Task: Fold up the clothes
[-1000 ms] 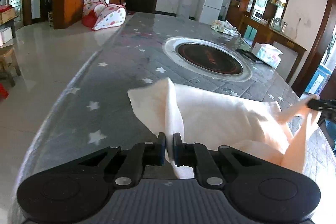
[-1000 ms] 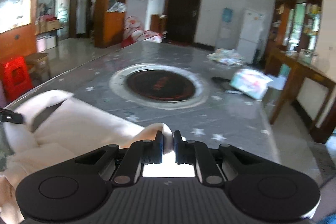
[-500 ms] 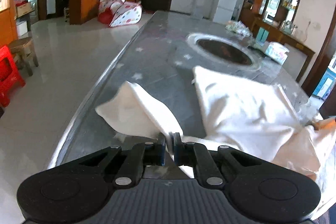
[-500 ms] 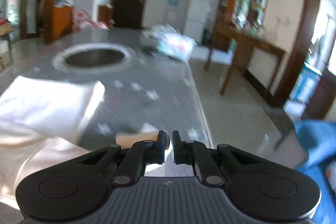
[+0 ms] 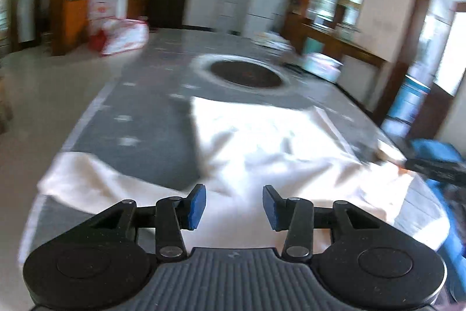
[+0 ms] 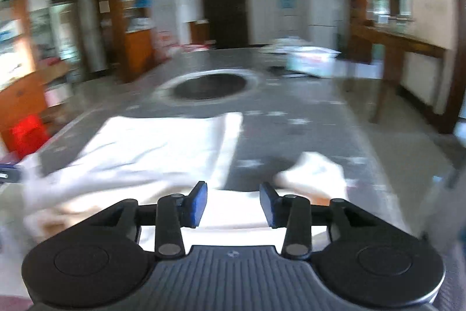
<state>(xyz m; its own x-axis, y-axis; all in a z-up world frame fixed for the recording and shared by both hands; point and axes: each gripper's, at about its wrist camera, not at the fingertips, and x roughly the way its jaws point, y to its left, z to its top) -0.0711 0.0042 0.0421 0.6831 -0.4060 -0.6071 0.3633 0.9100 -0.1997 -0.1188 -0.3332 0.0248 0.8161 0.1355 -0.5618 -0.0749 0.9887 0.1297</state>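
Jaws apart, garment (image 5: 271, 142) on the apparently star-patterned grey table (image 5: 151, 136).

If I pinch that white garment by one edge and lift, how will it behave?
The white garment will likely flop and drape, since it lies wrinkled on the table. It probably feels light: its sleeve looks thin. It may slide on the smooth top.

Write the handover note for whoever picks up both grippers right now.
Left hand-held gripper: open, holding nothing, above the near edge of the white garment.
Right hand-held gripper: open, empty, over the same garment.
Garment lies spread on the grey star-patterned table, short of the round burner; one sleeve out to the left, the other bunched at right.
Done: laid out. Left: all folds.
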